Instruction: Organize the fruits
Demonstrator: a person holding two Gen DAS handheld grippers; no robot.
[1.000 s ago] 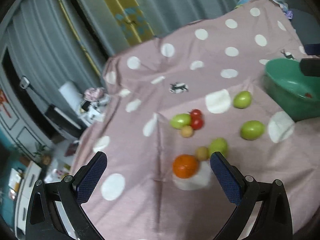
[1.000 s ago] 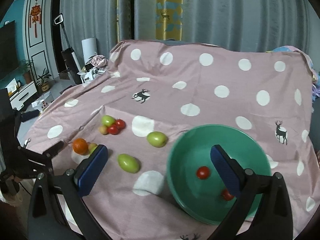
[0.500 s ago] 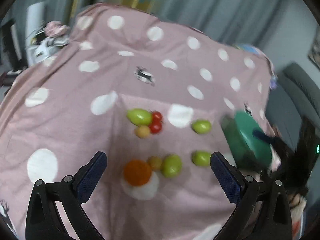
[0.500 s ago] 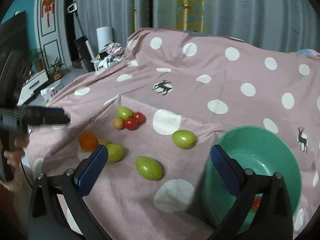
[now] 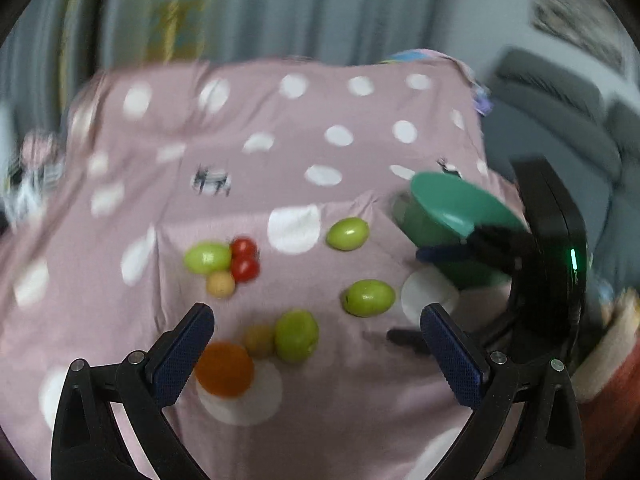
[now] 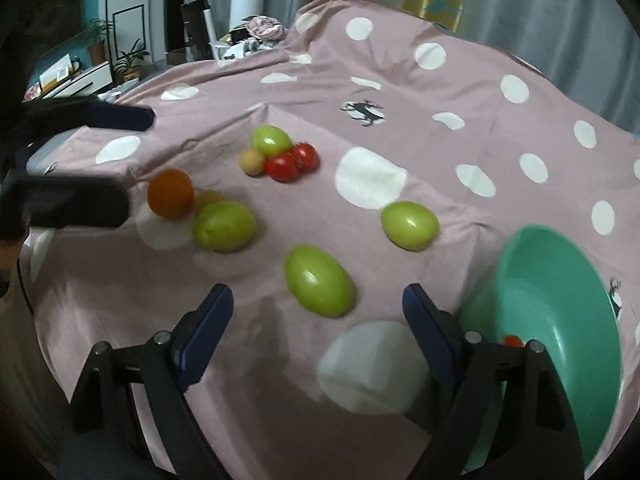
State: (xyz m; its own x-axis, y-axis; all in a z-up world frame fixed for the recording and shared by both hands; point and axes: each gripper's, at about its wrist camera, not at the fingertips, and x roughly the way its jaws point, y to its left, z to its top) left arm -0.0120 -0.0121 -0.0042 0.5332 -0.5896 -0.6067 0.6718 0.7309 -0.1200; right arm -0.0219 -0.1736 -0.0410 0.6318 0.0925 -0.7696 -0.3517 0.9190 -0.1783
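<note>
Right now the nearest green fruit (image 6: 319, 286) lies on the pink dotted cloth (image 6: 400, 100) just ahead of my right claw (image 6: 318, 320), lined up with the gap between its blue pads. Those pads are closing but touch nothing yet, and the fruit sits beyond their tips. A second green fruit (image 6: 409, 225) rests farther back to the right, and a third (image 6: 224, 225) sits to the left, touching a small yellowish fruit (image 6: 207, 199) that leans against an orange (image 6: 171, 193). Behind them is a tight cluster: a fourth green fruit (image 6: 272, 140), two red tomatoes (image 6: 294, 161) and a tan little fruit (image 6: 252, 162), all touching. The green bowl (image 6: 560, 292) stands at the right edge of the table, with a red tomato (image 6: 512, 340) showing low inside it, partly hidden by my right finger.

From my left wrist, the left claw (image 5: 316, 356) hangs spread wide with nothing in it, above the orange (image 5: 224, 369) and its green neighbour (image 5: 297, 335). The picture is blurred. The right claw's dark body (image 5: 548, 264) shows at the right, in front of the bowl (image 5: 452, 208).
</note>
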